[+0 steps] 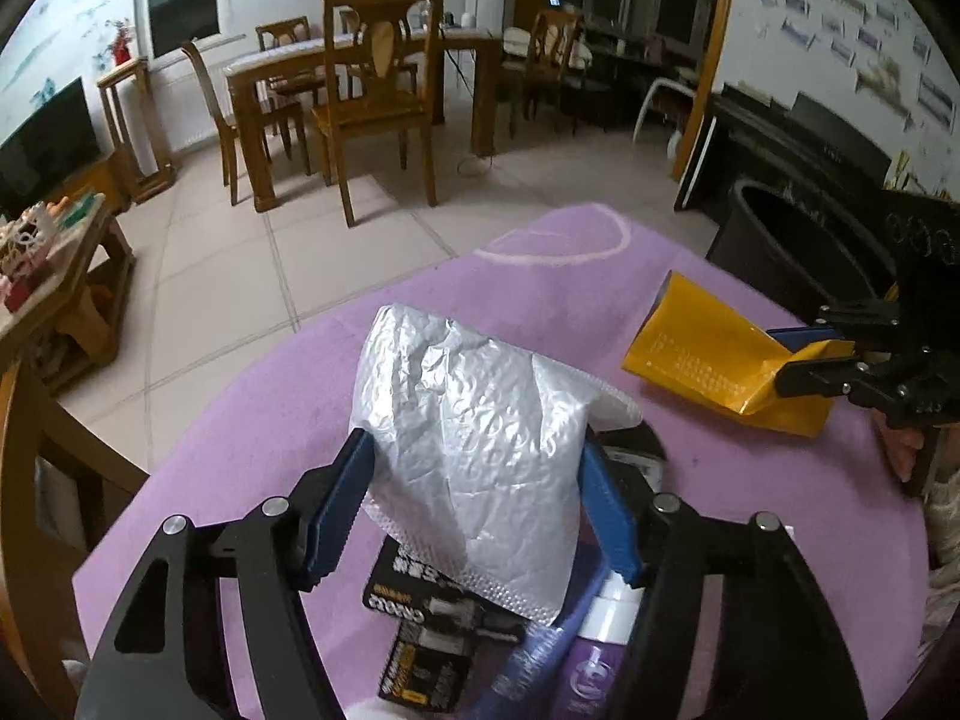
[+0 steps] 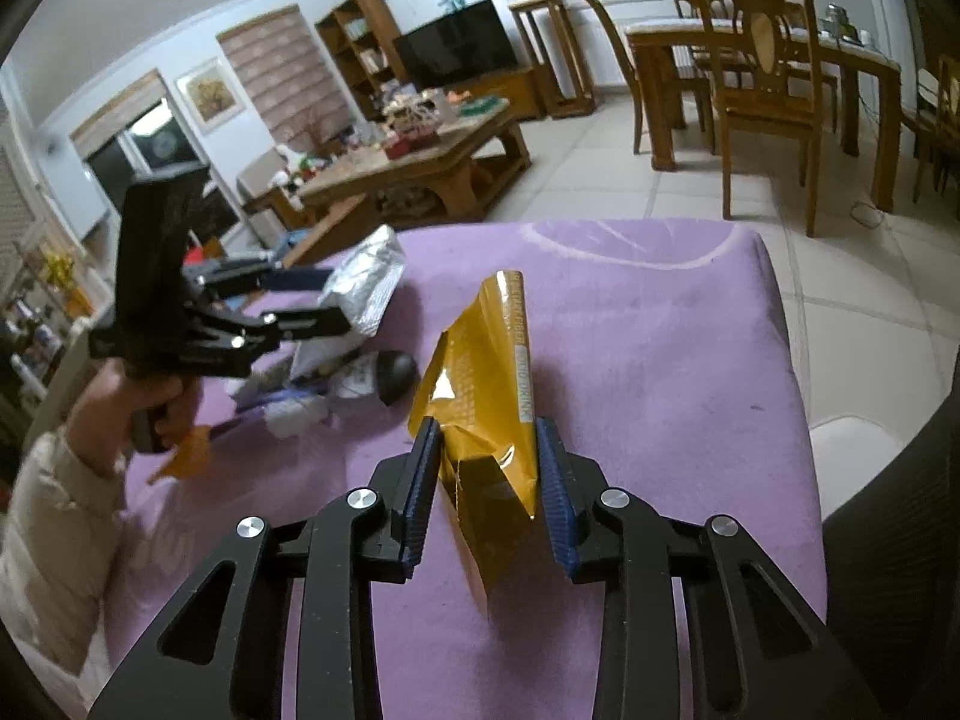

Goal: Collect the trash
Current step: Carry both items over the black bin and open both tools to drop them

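Note:
A crumpled silver foil bag (image 1: 468, 396) stands between the blue pads of my left gripper (image 1: 474, 444), which press on both of its sides. In the right wrist view the same bag (image 2: 366, 276) sticks out of the left gripper (image 2: 336, 303) above the purple cloth (image 2: 660, 360). My right gripper (image 2: 487, 426) is shut on the lower end of a yellow drink packet (image 2: 486, 360), which points away from me. From the left wrist view that yellow packet (image 1: 702, 354) is creased where the right gripper (image 1: 804, 354) pinches it.
Under the silver bag lie a black printed packet (image 1: 420, 612), a purple bottle (image 1: 594, 660) and other litter. A black bin (image 1: 792, 240) stands past the cloth's right edge. An orange wrapper (image 2: 186, 456) lies by the person's hand. Wooden chairs (image 1: 372, 102) and a coffee table (image 2: 414, 174) stand beyond.

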The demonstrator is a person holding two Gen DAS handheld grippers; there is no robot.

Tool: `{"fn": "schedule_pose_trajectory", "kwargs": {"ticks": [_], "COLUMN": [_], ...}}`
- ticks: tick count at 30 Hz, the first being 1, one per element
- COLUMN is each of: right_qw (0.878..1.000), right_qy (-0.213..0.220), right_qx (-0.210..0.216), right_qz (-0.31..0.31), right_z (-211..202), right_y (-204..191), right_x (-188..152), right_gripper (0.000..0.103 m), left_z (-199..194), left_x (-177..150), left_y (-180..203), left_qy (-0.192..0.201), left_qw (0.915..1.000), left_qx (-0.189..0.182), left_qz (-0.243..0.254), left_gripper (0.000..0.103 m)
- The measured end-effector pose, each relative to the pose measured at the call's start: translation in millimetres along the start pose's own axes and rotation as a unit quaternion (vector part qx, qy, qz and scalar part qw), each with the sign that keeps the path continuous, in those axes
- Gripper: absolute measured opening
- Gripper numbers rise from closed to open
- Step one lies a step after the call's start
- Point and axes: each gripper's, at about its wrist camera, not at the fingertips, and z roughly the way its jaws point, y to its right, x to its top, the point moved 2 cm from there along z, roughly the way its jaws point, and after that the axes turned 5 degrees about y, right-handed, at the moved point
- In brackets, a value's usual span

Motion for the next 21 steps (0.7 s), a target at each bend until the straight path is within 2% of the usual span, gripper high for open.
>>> {"fn": "schedule_pose_trajectory", "kwargs": {"ticks": [7,12,15,21], "right_qw": [0.997,0.992,0.986,0.966], "right_qy": [0.071,0.120,0.153,0.232], "right_qx": [0.001,-0.012,-0.024,-0.072], "right_qz": [0.019,0.042,0.059,0.085], "right_z": [-46.5,-82.0,-110.2,-184.3], "right_y": [3.6,19.1,34.6,75.6], "right_x": [14.9,19.8,20.1,15.3], "right_gripper": [0.033,0.033,0.033,0.033], "left_z": [-42.2,-63.5,-66.8,-56.4], "left_x": [13.3,32.9,45.7,71.3], "left_y": [15.3,46.6,69.5,134.0], "left_qy": [0.069,0.110,0.126,0.145], "left_qw": [0.9973,0.9934,0.9912,0.9866], "left_qx": [-0.009,-0.023,-0.037,-0.075], "left_qz": [-0.023,-0.024,-0.018,0.011], "left_gripper": [0.066,0.066,0.066,0.066]}}
